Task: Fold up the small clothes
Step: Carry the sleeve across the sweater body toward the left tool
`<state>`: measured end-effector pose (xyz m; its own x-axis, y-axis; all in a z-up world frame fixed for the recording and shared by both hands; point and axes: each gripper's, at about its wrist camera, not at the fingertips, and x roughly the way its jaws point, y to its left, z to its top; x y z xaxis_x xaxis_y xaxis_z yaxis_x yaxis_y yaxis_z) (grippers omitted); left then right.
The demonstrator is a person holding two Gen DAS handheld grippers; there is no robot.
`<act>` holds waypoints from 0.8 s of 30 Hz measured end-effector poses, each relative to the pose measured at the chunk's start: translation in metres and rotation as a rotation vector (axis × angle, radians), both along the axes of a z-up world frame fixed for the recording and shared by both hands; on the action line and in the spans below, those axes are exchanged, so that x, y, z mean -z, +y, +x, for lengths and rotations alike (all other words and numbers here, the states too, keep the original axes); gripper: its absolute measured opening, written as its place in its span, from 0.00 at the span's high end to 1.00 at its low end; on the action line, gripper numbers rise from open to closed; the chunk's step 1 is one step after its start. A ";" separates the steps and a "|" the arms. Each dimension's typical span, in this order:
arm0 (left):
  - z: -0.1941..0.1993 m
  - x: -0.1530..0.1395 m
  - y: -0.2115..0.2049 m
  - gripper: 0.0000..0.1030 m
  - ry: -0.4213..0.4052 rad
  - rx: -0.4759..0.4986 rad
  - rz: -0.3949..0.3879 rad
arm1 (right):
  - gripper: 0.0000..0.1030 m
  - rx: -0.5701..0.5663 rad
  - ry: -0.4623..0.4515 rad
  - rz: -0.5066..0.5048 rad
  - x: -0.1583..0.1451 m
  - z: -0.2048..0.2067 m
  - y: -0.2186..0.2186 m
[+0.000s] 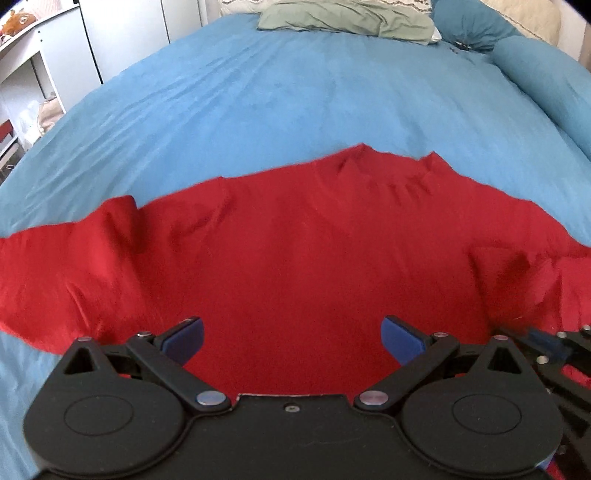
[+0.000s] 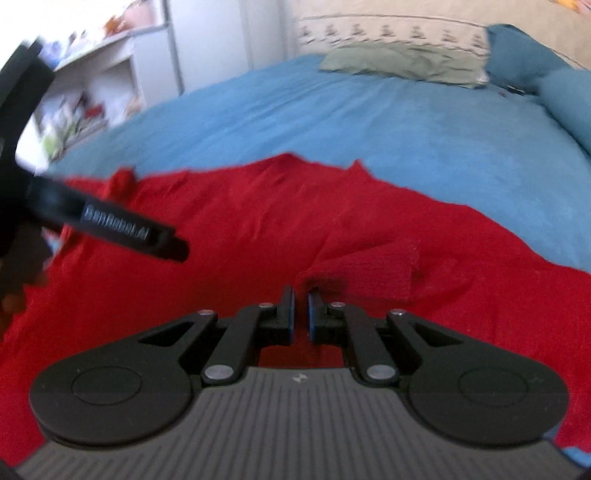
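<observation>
From the left wrist, the left tool [image 1: 291, 338] gapes wide and empty over a red knit sweater [image 1: 295, 236] spread flat on the blue bed cover [image 1: 258, 92]; folding looks barely begun. A green pillow [image 1: 343, 18] lies far ahead.

From the right wrist, the right tool [image 2: 301, 310] is nearly closed, apparently pinching a sweater fold just ahead.

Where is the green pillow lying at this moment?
In both views the green pillow lies at the bed's far end on the blue cover, beyond the red shirt.
</observation>
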<state>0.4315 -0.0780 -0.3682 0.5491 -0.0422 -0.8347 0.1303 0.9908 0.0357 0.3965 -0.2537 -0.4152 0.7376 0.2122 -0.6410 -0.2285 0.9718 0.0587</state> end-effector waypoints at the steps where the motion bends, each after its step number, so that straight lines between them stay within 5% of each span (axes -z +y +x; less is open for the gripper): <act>1: -0.004 -0.002 -0.004 0.00 0.002 0.007 0.004 | 0.78 -0.005 0.006 -0.002 0.003 -0.003 -0.002; 4: -0.009 -0.008 -0.009 0.00 -0.008 0.035 0.011 | 0.74 -0.003 0.012 0.023 0.004 -0.007 -0.007; 8: -0.015 -0.020 -0.023 0.00 -0.038 0.096 0.016 | 0.38 0.000 -0.028 -0.008 -0.007 -0.030 -0.014; 18: -0.025 -0.027 -0.105 0.02 -0.041 0.329 -0.070 | 0.34 0.095 0.021 -0.032 -0.029 -0.081 -0.078; 22: -0.019 0.003 -0.126 0.37 0.007 0.357 -0.038 | 0.34 0.143 0.049 -0.041 -0.026 -0.094 -0.096; 24: -0.015 0.013 -0.122 0.43 0.017 0.347 -0.076 | 0.34 0.153 0.068 -0.021 -0.023 -0.101 -0.102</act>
